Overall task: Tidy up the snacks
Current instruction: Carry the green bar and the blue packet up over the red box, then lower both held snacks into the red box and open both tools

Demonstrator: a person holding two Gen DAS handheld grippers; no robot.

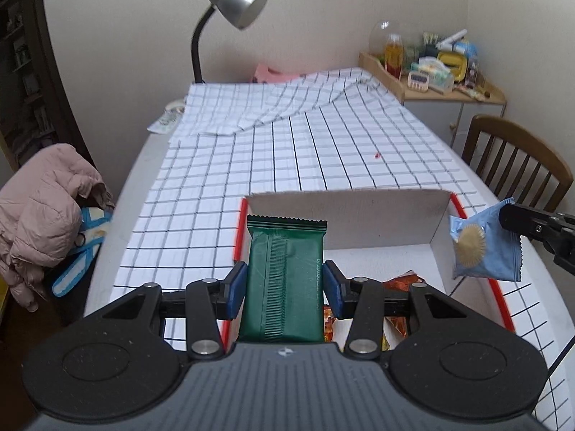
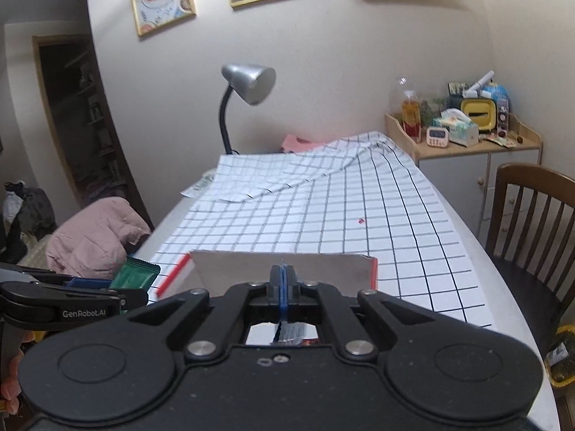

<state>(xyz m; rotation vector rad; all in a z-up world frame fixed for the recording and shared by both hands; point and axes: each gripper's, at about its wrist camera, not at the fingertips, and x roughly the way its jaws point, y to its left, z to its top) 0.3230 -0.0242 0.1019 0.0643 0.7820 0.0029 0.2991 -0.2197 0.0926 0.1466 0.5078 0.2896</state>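
Note:
My left gripper (image 1: 285, 283) is shut on a dark green snack packet (image 1: 285, 273) and holds it upright over the left end of a red-edged cardboard box (image 1: 345, 215). Orange snack wrappers (image 1: 397, 309) lie inside the box. My right gripper (image 2: 283, 287) is shut on the thin edge of a light blue snack packet (image 1: 483, 248), which hangs over the box's right wall in the left wrist view. In the right wrist view the box (image 2: 251, 269) sits just ahead, and the left gripper with the green packet (image 2: 134, 276) shows at the left.
A checked cloth (image 1: 305, 151) covers the white table. A silver desk lamp (image 1: 233, 3) stands at the far end. A wooden chair (image 1: 517, 158) stands on the right, a pink jacket (image 1: 46, 215) on the left. A cluttered cabinet (image 1: 431, 72) stands beyond.

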